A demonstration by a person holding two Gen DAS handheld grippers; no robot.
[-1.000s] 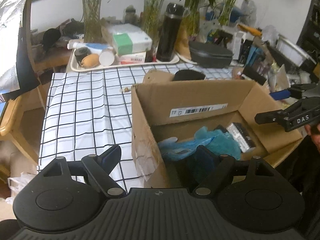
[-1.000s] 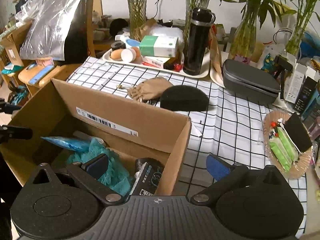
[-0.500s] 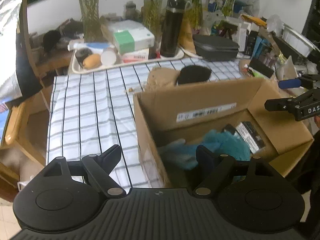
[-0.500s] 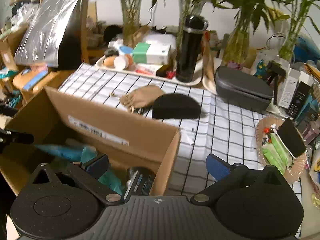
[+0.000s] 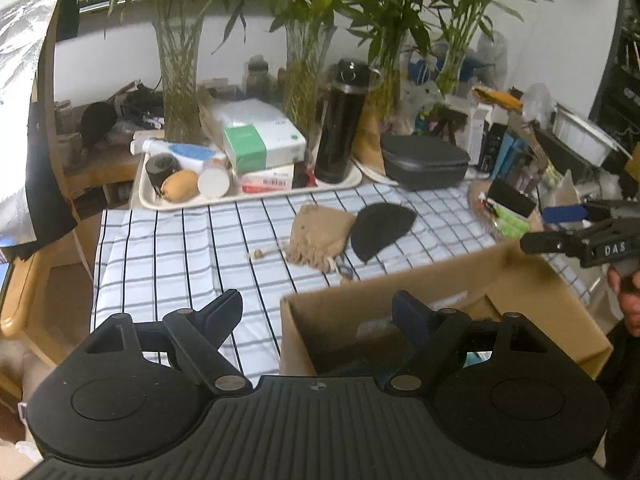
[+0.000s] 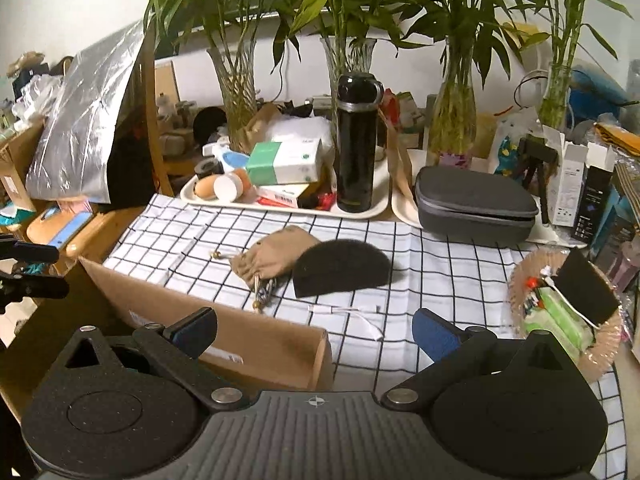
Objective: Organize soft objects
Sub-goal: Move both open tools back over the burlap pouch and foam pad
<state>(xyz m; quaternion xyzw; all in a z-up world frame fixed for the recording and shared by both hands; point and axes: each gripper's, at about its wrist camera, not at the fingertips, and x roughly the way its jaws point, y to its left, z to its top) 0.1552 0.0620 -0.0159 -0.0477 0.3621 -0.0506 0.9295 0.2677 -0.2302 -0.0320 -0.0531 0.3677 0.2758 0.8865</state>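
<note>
On the checked tablecloth lie a tan drawstring pouch [image 5: 320, 236] [image 6: 280, 256] and, touching its right side, a black half-round foam pad [image 5: 380, 228] [image 6: 340, 272]. In front of them stands an open cardboard box [image 5: 400, 292] [image 6: 240, 324]; its contents are hidden. My left gripper [image 5: 318, 312] is open and empty above the box's left corner. My right gripper [image 6: 314, 330] is open and empty above the box's right corner, and it shows at the right edge of the left wrist view [image 5: 580, 232]. The left gripper's tips [image 6: 28, 268] show at the left edge of the right wrist view.
Behind the cloth a cream tray [image 6: 280, 206] carries a tissue box, an egg-shaped thing and a tall black flask [image 6: 356, 144]. A grey zip case [image 6: 472, 204], glass vases with bamboo and a woven basket [image 6: 560, 312] of packets crowd the back and right. A white cable [image 6: 352, 312] lies by the box.
Both grippers rose and tilted upward. The box dropped low in both views and its teal contents went out of sight. The pouch and the foam pad came into full view.
</note>
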